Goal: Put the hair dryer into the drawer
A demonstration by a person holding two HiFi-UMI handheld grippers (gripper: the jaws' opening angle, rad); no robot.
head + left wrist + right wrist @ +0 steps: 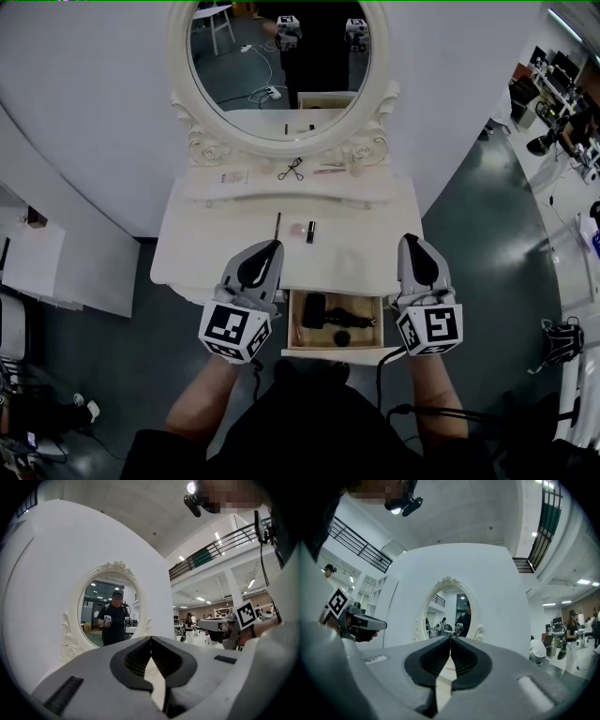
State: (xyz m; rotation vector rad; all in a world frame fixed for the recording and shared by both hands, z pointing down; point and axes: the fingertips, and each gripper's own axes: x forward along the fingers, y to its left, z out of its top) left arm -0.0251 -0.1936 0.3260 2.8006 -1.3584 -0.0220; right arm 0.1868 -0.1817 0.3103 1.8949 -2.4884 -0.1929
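Black plastic hair dryer [323,317]. Pale tan wooden drawer [333,352]. White carved dressing table [206,244] & white scrolled oval mirror frame [178,56]. Grey moulded left gripper [274,246] & right gripper [410,240], black ribbed pads [136,660], cubes [234,330] w/ blk-&-white square markers. Dark grey-green glossy floor [487,244].

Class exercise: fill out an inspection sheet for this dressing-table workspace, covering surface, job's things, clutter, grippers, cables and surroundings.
Surface: white dressing table, glossy top.
Job's things: black hair dryer lies inside the open drawer.
Clutter: lipstick and thin stick on the top; scissors-like tool on the shelf.
Grippers: left gripper and right gripper both shut, empty, held level either side of the drawer.
Cables: dark cable runs down beside the right gripper.
Surroundings: oval mirror, white wall, dark floor.
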